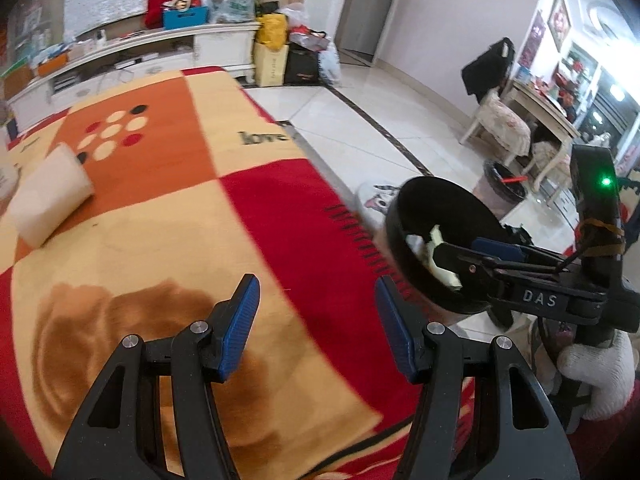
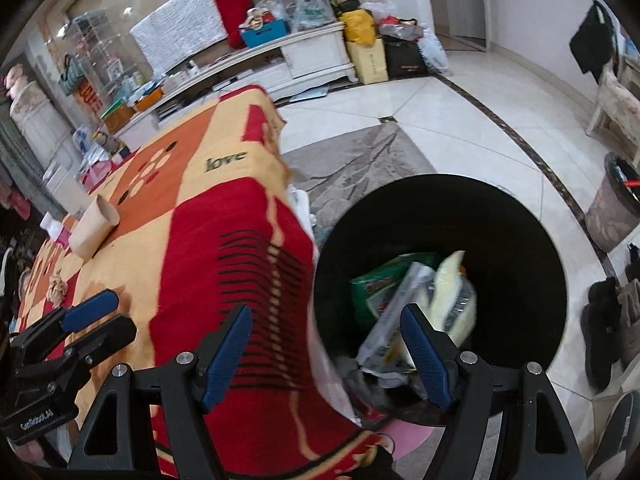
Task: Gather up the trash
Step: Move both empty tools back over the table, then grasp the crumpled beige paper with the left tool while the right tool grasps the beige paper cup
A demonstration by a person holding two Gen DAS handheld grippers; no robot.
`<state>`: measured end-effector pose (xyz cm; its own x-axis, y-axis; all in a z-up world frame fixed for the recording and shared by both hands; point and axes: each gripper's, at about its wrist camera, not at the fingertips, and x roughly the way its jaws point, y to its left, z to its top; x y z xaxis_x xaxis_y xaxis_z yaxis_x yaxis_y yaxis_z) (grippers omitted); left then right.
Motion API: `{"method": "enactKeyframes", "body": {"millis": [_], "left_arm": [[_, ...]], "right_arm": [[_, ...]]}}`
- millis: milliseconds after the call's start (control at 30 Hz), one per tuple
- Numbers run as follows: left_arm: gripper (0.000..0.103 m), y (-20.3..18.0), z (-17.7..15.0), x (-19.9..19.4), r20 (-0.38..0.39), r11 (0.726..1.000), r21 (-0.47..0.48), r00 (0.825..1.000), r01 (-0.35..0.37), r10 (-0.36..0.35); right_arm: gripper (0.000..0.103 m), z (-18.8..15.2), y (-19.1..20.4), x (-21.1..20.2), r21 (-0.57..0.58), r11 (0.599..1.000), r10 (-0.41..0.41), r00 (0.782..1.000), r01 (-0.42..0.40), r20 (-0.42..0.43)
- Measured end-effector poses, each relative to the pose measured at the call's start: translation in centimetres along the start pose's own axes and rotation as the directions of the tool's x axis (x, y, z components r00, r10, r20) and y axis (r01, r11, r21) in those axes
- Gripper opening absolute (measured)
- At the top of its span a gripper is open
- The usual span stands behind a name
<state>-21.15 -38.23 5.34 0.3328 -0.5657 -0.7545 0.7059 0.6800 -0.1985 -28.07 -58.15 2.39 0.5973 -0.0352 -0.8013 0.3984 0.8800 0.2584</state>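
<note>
A black bin (image 2: 440,208) stands on the floor by the table's corner, holding a green packet (image 2: 376,284) and pale wrappers (image 2: 452,292). My right gripper (image 2: 326,356) hovers open above its near rim, one pad over the trash and the other over the blanket, with nothing between them. From the left wrist, the right gripper (image 1: 460,252) shows in front of the bin (image 1: 432,200). My left gripper (image 1: 318,328) is open and empty over the blanket-covered table (image 1: 200,220); it also shows as the left gripper (image 2: 100,322). A pale paper cup (image 1: 48,196) (image 2: 94,224) lies on its side on the blanket.
A crumpled scrap (image 2: 56,288) lies near the table's left edge. A second grey bin (image 2: 616,204) stands on the tiled floor by a chair (image 1: 500,120). Dark boots (image 2: 608,328) sit at the right. A white cabinet (image 2: 312,56) with bags lines the back wall.
</note>
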Motion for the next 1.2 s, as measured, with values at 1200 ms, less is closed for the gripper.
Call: {"method": "enactKeyframes", "body": {"millis": [1200], "left_arm": [[0.06,29.0,-4.6,-10.5,-0.014,0.849,-0.363,0.913,-0.384,0.407]], "right_arm": [[0.075,0.2,19.8,6.8,-0.28,0.941,0.15,0.974,-0.193,-0.168]]}}
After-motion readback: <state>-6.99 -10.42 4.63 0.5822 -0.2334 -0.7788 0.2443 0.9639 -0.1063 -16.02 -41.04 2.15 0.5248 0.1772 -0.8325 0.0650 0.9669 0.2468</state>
